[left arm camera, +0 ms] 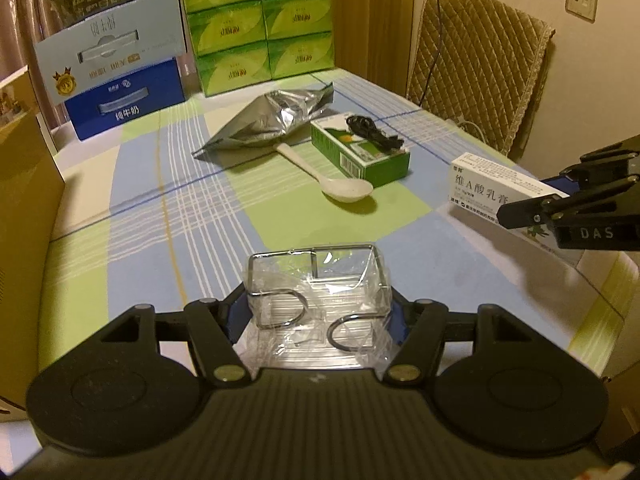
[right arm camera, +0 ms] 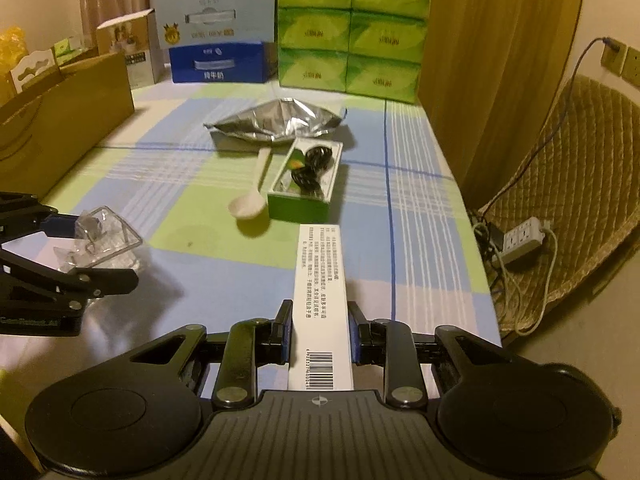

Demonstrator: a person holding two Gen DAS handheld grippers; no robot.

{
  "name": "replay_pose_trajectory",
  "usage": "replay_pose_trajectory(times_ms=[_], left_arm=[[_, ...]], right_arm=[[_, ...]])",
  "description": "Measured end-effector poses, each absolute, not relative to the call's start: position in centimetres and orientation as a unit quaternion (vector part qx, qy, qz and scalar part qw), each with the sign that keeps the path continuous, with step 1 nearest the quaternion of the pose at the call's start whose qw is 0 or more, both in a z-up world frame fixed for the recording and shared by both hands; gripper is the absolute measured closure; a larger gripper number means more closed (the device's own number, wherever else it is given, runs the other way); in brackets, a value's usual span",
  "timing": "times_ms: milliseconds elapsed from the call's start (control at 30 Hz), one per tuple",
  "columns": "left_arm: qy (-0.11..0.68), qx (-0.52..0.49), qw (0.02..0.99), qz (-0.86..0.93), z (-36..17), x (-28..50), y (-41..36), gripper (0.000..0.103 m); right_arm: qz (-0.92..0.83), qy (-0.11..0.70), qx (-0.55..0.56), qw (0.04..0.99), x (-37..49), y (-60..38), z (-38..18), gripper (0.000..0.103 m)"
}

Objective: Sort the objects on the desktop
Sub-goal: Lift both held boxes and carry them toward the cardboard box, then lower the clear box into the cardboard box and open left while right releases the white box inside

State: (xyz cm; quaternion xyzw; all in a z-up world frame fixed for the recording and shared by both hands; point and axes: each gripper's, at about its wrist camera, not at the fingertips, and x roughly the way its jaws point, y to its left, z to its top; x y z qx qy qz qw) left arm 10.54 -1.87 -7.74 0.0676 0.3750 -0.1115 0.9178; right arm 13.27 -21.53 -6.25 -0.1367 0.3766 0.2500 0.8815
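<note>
left tool (left arm camera: 318, 312) clamping the wire rack (left arm camera: 318, 280) | right tool (right arm camera: 320, 330) gripping the ointment box (right arm camera: 320, 296) | tip: keep both level, lower slowly onto open surface (right arm camera: 224, 280)

Back of the table's got a big stack of green tissue packs (right arm camera: 354, 34), with a blue milk carton box (right arm camera: 218, 62) right beside it, flap up. A brown cardboard box (right arm camera: 64, 116) sits along the left edge. Off the right side, a quilted chair (right arm camera: 580, 184) with a white power strip (right arm camera: 520, 242) next to it, cables plugged in.
</note>
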Motion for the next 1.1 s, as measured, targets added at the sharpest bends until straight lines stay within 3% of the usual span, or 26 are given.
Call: replay_pose_trajectory(times_ms=[600,1100], left_arm=[[0.31,0.068,0.947,-0.056,2.2,7.7,4.0,0.042],[0.294,0.051,0.953,0.058,8.5,3.2,19.1,0.042]], right_arm=[[0.328,0.293,-0.106,0.892,10.8,-14.4,3.7,0.08],[0.442,0.252,-0.089,0.856,7.6,0.8,9.1,0.08]])
